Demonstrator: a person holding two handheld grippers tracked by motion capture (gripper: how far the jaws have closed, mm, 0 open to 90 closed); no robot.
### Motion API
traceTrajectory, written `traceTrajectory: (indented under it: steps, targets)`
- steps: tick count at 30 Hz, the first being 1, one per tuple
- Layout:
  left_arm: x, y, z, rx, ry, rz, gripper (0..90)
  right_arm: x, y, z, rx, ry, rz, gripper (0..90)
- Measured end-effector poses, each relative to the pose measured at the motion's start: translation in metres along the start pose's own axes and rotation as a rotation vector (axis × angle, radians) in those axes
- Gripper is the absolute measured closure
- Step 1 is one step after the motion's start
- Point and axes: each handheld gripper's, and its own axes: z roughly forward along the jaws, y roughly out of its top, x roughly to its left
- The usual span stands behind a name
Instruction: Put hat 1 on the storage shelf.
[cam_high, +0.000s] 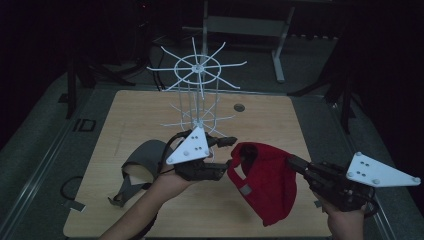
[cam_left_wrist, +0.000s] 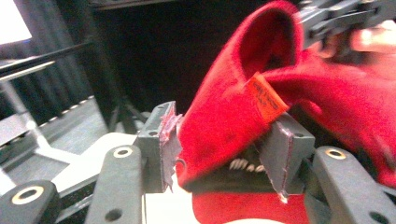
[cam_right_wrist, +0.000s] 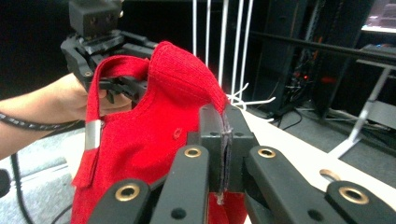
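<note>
1. Right now the right gripper (cam_high: 296, 165) is clenched on the edge of a red cap (cam_high: 267, 185). Its jaws pinch the cloth tight in the right gripper view.
2. The cap (cam_right_wrist: 154, 126) hangs in the air between both hands, low over the table (cam_high: 150, 107) and in front of the white rack (cam_high: 197, 75).
3. The left gripper (cam_high: 225, 155) has its jaws spread apart. The cap's rim (cam_left_wrist: 224, 135) sits between them, close to the pads, but they do not squeeze it.
4. To do this step well, I think the right gripper should hold on tight while the left one gets a new spot on the rim.
5. The left jaws should go deep over the rim before they close, so the cloth does not slip out.
6. Go slow near the rack, because its thin hooks could catch the cap.
7. A grey cap (cam_high: 137, 167) lies on the table by the left arm. Its shape is hard to make out in the dark.
8. The left gripper view is blurry, and the words on the orange tag (cam_left_wrist: 266, 98) cannot be read.
9. The room behind the table is too dark to see well.
</note>
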Motion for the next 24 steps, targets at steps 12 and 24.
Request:
traceTrajectory:
  steps: [12,24]
  targets:
    - [-0.001,-0.024,-0.022,-0.003,0.133,-0.047,51.0,-0.016,0.019,-0.004,-0.049,-0.108,0.018,88.9]
    - [-0.013,-0.063,-0.031,0.056,0.141,-0.082,51.2,-0.041,0.049,0.005,-0.110,-0.208,0.052,88.9]
